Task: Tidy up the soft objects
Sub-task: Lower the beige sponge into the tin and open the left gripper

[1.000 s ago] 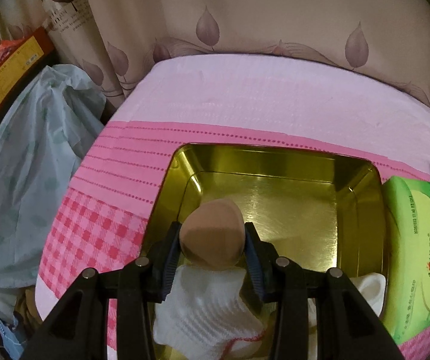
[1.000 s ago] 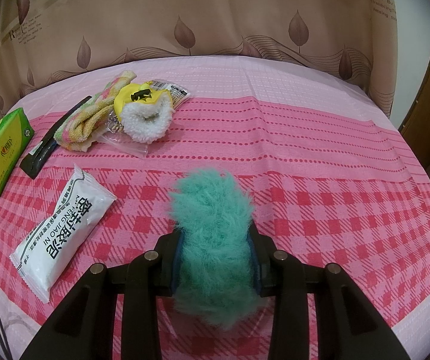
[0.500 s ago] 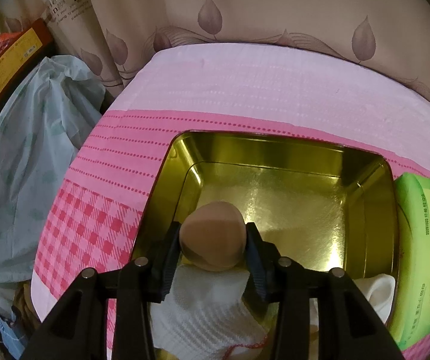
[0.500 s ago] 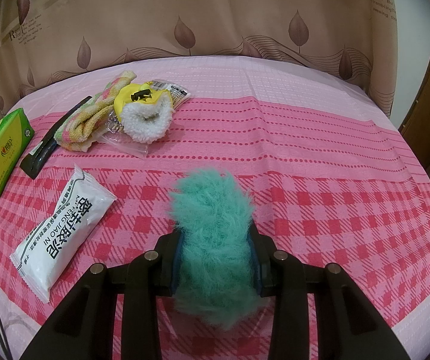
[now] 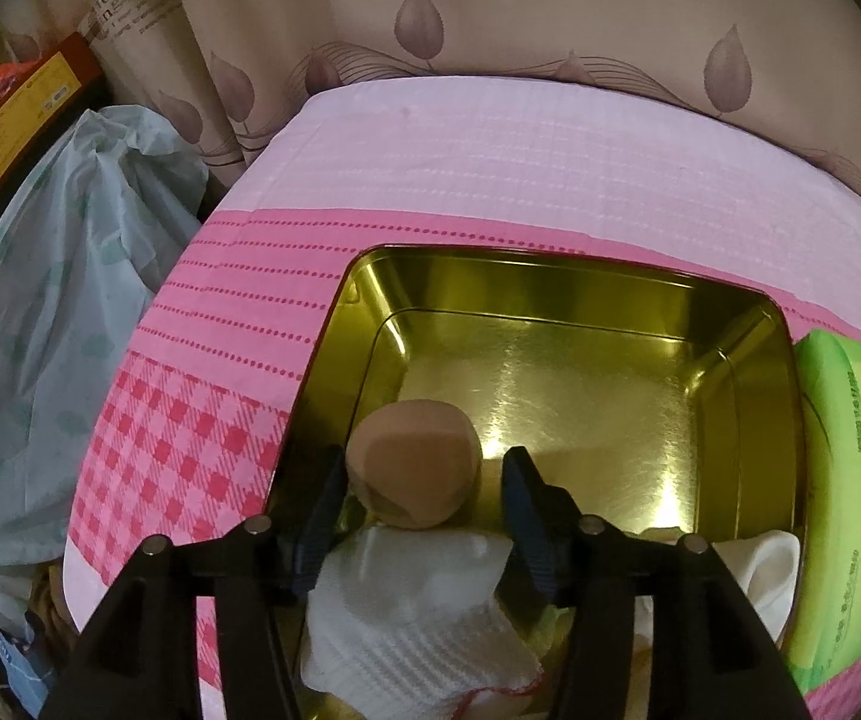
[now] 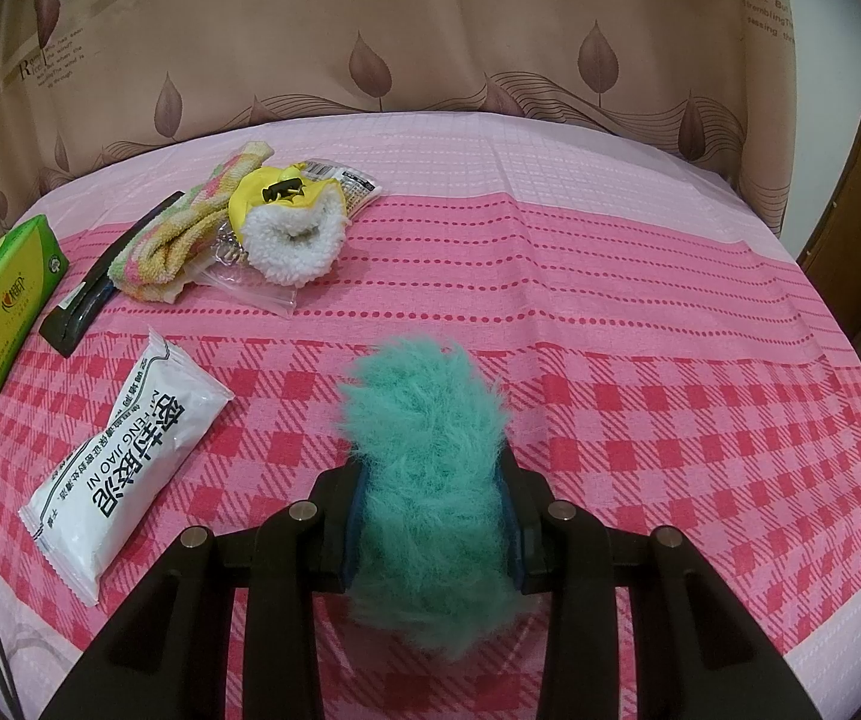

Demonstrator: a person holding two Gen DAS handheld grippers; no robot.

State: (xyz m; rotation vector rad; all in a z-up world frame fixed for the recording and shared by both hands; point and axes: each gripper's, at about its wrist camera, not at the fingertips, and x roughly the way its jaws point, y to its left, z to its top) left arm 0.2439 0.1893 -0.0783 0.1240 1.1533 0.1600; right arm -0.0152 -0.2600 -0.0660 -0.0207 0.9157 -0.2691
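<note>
Nearest in the left wrist view, the left gripper [image 5: 424, 474] hangs over the near wall of a gold tin box [image 5: 580, 312], its jaws opening: a gap shows beside the right pad, while the tan rolled stocking [image 5: 415, 471] between them sits close against the left pad (whether that pad is touching it cannot be told). The roll rests on a white knitted cloth [image 5: 412, 612] lying inside the tin at its near side, with another white soft piece [image 5: 766, 558] in the near right corner. The rest of the tin floor is bare metal. A green tissue pack [image 5: 850, 480] lies just beside the tin's right wall, on the pink checked tabletop [image 5: 202, 408].

In the right wrist view, the right gripper [image 6: 430, 516] has its jaws pinching a teal fluffy piece [image 6: 427, 462], held above the tabletop's near edge. To the left lies a white sealed packet [image 6: 130, 456]; farther off, toward the far left corner, are the tissue pack, a black hair clip [image 6: 94, 294], a striped towel [image 6: 184, 240] and a yellow fleece-lined slipper [image 6: 289, 228] on clear packaging.
</note>
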